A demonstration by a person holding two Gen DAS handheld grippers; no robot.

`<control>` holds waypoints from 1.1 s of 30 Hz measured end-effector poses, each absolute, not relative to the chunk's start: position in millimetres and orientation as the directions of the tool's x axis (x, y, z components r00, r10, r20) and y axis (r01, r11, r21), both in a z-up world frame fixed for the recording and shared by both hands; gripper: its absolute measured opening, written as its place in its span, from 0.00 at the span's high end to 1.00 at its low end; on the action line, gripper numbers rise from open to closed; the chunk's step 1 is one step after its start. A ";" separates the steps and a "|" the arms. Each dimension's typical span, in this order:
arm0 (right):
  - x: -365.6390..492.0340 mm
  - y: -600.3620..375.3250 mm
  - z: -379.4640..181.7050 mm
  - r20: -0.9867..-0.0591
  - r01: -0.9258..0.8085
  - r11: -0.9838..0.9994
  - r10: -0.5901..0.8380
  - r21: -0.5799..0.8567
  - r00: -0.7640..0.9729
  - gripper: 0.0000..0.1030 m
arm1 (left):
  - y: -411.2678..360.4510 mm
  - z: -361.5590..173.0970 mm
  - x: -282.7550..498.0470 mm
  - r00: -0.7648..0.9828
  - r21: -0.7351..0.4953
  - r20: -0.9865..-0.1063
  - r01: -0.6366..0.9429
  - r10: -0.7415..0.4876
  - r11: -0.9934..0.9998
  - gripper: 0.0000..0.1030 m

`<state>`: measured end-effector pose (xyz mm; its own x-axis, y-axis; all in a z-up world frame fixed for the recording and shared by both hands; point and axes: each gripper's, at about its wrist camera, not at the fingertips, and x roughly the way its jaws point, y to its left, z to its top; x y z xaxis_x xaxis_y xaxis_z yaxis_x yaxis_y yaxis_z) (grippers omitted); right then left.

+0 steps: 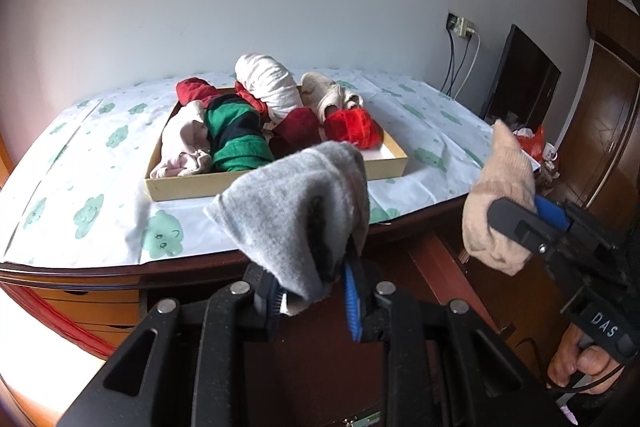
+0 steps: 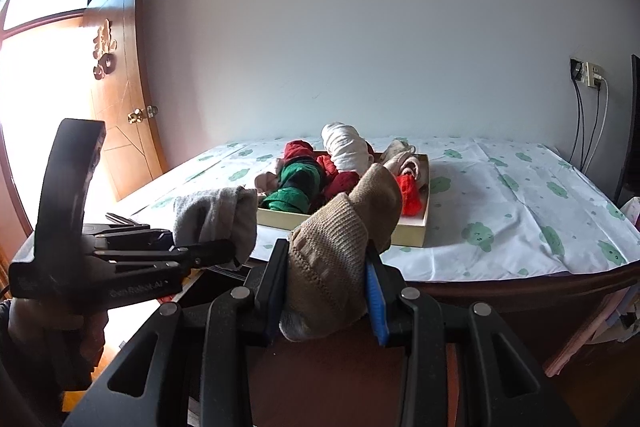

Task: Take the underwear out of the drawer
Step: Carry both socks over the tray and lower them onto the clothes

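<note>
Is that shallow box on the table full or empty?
Full: the box on the table holds rolled clothes heaped above its rim, among them a green striped roll and a white bundle.

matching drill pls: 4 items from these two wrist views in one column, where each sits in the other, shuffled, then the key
Items:
1. grey garment
2. beige knit garment
3. green-and-black striped roll
4. wall socket

Places:
A. in the shallow tray on the table
B. clamped in the right claw
C. on the wall, cables hanging from it
D. clamped in the left claw

Pairs: 1-D, 2-B, 3-A, 4-C
</note>
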<state>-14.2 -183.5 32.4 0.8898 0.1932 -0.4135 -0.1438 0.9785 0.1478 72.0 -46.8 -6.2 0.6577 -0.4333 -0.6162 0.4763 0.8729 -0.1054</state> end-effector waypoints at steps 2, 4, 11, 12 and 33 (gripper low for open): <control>-11.9 -184.1 29.8 -0.421 -0.140 0.979 0.192 0.151 0.887 0.64 | -46.2 -7.2 75.6 0.659 -0.121 -0.610 0.471 -0.439 0.874 0.77; -8.5 -185.4 28.0 -0.426 -0.136 0.978 0.191 0.155 0.884 0.64 | -45.8 -7.2 80.3 0.660 -0.138 -0.604 0.465 -0.447 0.874 0.77; 2.0 -188.5 35.6 -0.410 -0.133 0.981 0.181 0.143 0.894 0.64 | -49.9 2.9 87.9 0.674 -0.151 -0.571 0.476 -0.469 0.867 0.77; 3.1 -189.0 37.2 -0.406 -0.131 0.982 0.178 0.139 0.897 0.64 | -50.7 4.2 89.3 0.675 -0.150 -0.569 0.477 -0.470 0.866 0.77; 79.6 -204.1 52.4 -0.378 -0.097 0.990 0.128 0.100 0.917 0.63 | -94.8 22.0 157.2 0.699 -0.139 -0.533 0.483 -0.477 0.864 0.77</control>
<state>79.6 -204.1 52.4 0.9171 0.1277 -0.3776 -0.0969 0.9903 0.0996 157.2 -94.8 22.0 0.6994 -0.4766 -0.5326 0.4830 0.8645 -0.1392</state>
